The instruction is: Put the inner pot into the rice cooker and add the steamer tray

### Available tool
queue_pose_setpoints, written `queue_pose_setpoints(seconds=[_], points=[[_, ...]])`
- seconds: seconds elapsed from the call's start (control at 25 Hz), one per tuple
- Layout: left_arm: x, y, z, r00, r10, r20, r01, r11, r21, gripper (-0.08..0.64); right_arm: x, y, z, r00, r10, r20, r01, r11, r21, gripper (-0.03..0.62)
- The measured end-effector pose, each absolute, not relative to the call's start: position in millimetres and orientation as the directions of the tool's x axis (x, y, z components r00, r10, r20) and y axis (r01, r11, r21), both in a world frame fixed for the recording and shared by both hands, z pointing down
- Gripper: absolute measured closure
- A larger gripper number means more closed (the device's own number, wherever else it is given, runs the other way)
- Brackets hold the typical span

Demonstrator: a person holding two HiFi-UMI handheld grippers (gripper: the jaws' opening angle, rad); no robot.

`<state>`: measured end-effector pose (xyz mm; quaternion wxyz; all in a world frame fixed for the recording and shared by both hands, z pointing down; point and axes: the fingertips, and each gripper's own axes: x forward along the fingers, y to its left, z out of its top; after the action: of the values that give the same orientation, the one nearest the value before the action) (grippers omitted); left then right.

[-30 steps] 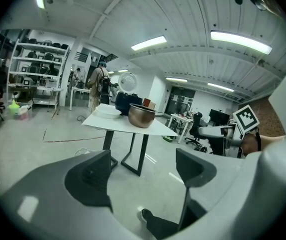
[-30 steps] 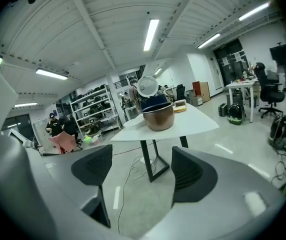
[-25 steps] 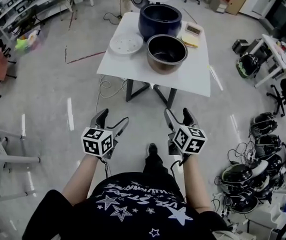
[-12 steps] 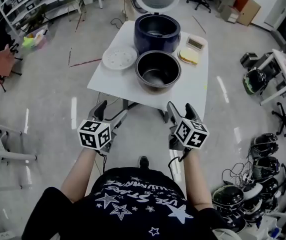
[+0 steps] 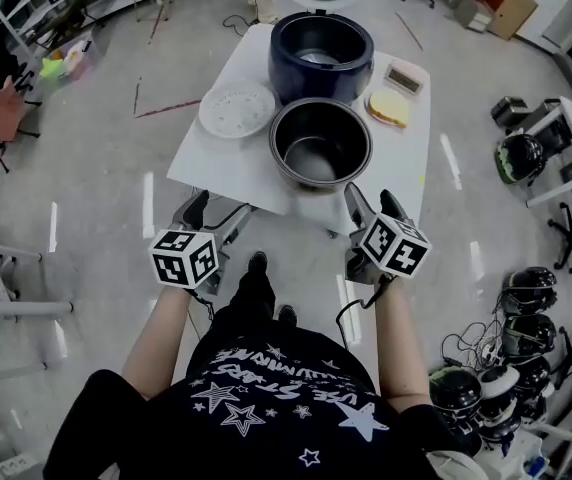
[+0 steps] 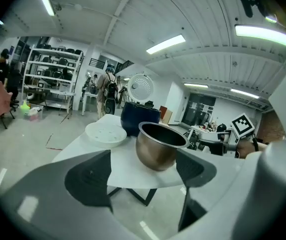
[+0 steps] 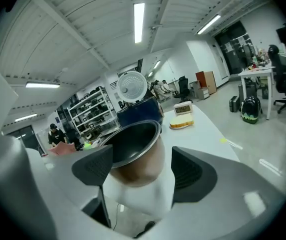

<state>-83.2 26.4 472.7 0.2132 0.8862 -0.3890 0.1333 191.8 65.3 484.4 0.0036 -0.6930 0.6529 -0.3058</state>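
hovering just short of the worktop [image 5: 206, 160], left tongs [image 5: 216, 213] and right tongs [image 5: 371, 203], both gaping wide and gripping nothing. sitting upright at the near edge, inner pot [image 5: 320, 145], just before the open rice cooker [image 5: 321, 53]; lying left of them, steamer tray [image 5: 237, 109].

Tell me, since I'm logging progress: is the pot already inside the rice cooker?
No, the pot stands on the table in front of the open rice cooker.

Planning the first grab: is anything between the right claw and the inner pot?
Nothing visible. The open right claw hangs by the table's front edge; the inner pot stands just inside that edge, straight ahead.
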Motion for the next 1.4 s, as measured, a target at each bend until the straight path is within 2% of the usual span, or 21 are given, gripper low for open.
queue_pose_setpoints(seconds=[0.48,0.68,0.8,1.04,1.2,1.4], points=[[-42,-90,462,0.797,-0.482,0.363,-0.593,-0.737,0.325,0.161,225,-20,501,0.06,-0.812,0.581,-0.944,-0.235,-0.23,0.23],[-29,-112,470,0.821,-0.427,0.379,-0.552,-0.761,0.34,0.161,231,-33,522,0.09,-0.709,0.699,-0.969,-0.226,-0.104,0.288],[-24,-120,473,0.833,-0.393,0.39,-0.528,-0.776,0.346,0.161,231,-37,530,0.101,-0.678,0.728,-0.964,-0.248,-0.098,0.325],[-7,-133,482,0.846,-0.311,0.433,-0.481,-0.794,0.37,0.161,232,-38,533,0.126,-0.663,0.738,-0.931,-0.335,-0.143,0.379],[14,-136,484,0.855,-0.247,0.455,-0.441,-0.809,0.389,0.161,241,-34,530,0.181,-0.651,0.737,-0.911,-0.393,-0.124,0.482],[45,-134,497,0.859,-0.138,0.493,-0.376,-0.823,0.426,0.177,244,-33,529,0.19,-0.669,0.719,-0.881,-0.439,-0.176,0.497]])
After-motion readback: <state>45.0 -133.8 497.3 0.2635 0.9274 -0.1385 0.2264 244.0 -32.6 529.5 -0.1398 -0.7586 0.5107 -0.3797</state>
